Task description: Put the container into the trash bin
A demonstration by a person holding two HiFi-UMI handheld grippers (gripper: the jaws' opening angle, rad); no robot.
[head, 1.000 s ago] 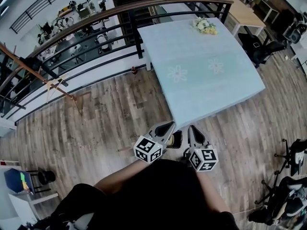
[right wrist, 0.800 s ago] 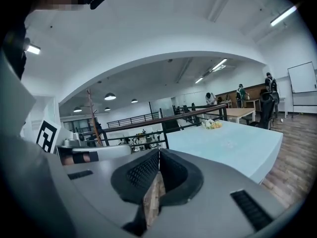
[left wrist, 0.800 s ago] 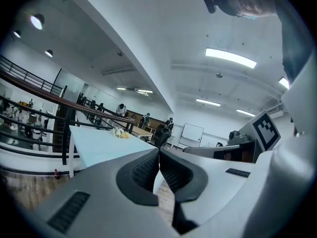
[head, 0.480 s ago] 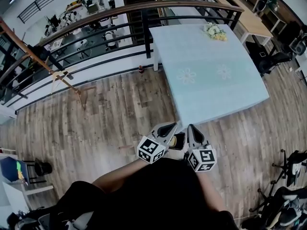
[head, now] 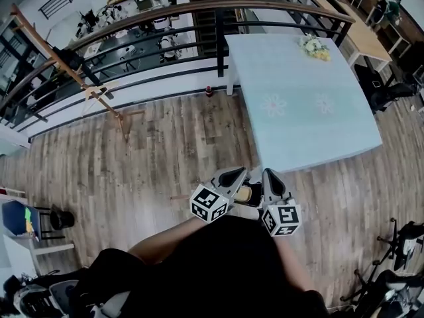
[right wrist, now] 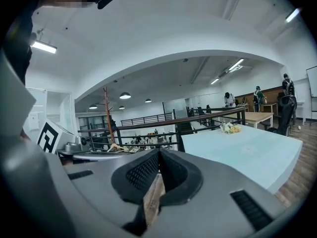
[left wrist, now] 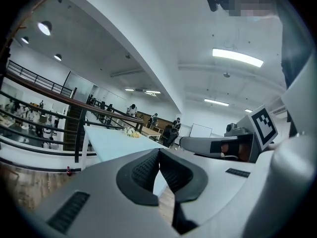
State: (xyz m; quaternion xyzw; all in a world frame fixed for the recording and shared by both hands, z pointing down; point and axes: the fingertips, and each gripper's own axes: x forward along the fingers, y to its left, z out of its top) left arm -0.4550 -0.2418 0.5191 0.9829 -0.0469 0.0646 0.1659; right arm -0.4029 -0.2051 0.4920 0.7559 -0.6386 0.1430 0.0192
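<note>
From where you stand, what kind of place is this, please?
Probably a mezzanine in an open office or workshop. A dark railing with a wooden handrail overlooks desks on a lower level, and a table with a pale blue cloth and flowers stands on the wood-plank floor.

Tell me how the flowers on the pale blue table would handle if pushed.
The flowers look like a small loose bunch, so probably light and floppy. They lie near the far corner of the table, so a push might tip them off.
</note>
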